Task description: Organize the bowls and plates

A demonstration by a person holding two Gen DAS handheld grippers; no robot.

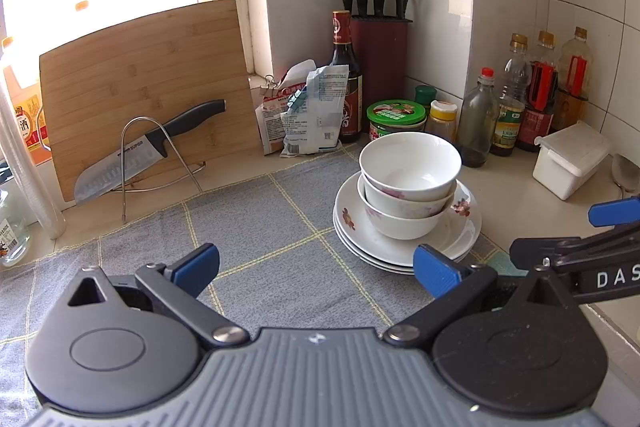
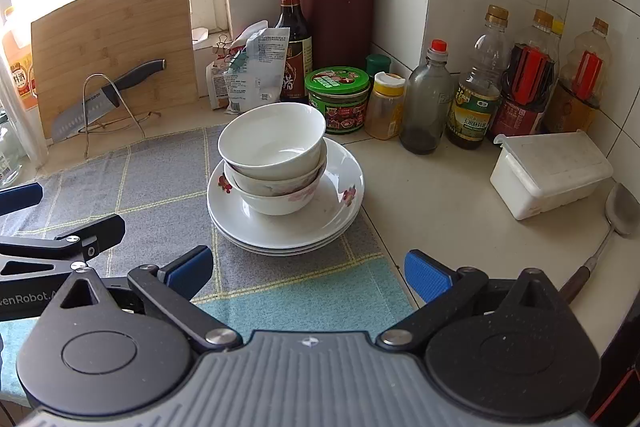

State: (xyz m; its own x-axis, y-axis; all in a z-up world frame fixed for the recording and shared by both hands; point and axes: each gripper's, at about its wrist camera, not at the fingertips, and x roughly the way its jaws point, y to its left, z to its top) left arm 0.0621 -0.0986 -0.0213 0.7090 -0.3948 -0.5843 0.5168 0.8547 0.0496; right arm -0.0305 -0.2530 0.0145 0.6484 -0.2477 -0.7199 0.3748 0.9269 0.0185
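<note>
From the left wrist, the left gripper [image 1: 316, 269] has its fingers spread wide and empty over the cloth [image 1: 256, 227], bowls [image 1: 408, 183] stacked on plates [image 1: 404, 251] at 1 o'clock, while from the right wrist the right gripper [image 2: 308, 273] gapes equally, holding nothing, the stack at 12 o'clock.

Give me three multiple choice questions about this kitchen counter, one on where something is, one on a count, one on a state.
1. Where do the bowls sit?
A. on the stacked plates
B. beside the knife block
C. on the cutting board

2. How many bowls are nested?
A. one
B. three
C. five

3. How is the right gripper?
A. shut on a bowl
B. open, holding nothing
C. shut on a spoon

Answers: 1 A, the lowest bowl rests on the top plate. 2 B, three rims show. 3 B, its blue pads stand wide apart with only cloth between.
</note>
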